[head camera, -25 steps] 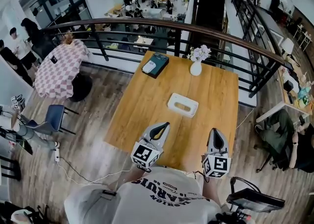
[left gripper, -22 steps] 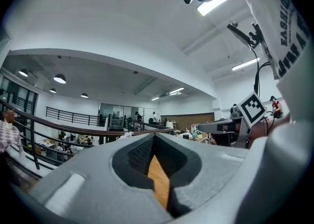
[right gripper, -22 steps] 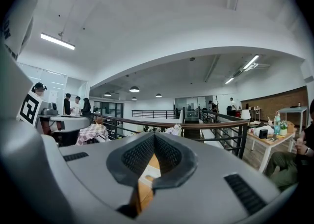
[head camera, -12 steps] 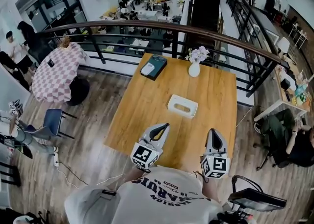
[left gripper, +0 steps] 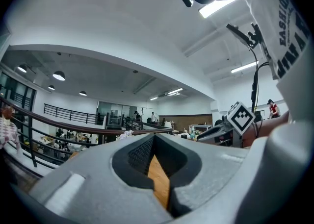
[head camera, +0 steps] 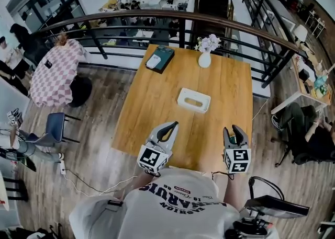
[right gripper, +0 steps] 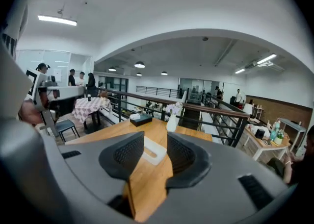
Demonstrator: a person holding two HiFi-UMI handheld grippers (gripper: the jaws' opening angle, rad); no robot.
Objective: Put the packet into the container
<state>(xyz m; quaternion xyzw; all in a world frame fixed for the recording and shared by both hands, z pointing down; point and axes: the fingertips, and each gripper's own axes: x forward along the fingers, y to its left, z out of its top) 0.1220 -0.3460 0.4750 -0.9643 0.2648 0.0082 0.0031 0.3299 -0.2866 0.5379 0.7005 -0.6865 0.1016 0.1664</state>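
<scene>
While both grippers hover over the table's (head camera: 152,108) near end, on the person's side of the white container (head camera: 183,97), nothing lies between them and it but bare wood. The left gripper (head camera: 171,126) has its tips together on nothing. The right gripper (head camera: 233,128) has just been opening its jaws; they stand narrowly apart and empty, and its own view frames the container through the gap.

Beyond the container, a white vase (head camera: 204,59) of pale flowers (head camera: 209,43) stands by the far edge. Beyond and left of the container, at the far corner, a dark flat box (head camera: 165,55) carries the white packet (head camera: 154,61) on top. A curved railing (head camera: 157,18) runs behind them.

The table edge nearest the person is cut off by the grippers and the shirt (head camera: 172,206). The container's top shows a long tan slot; whether anything is inside cannot be made out.
</scene>
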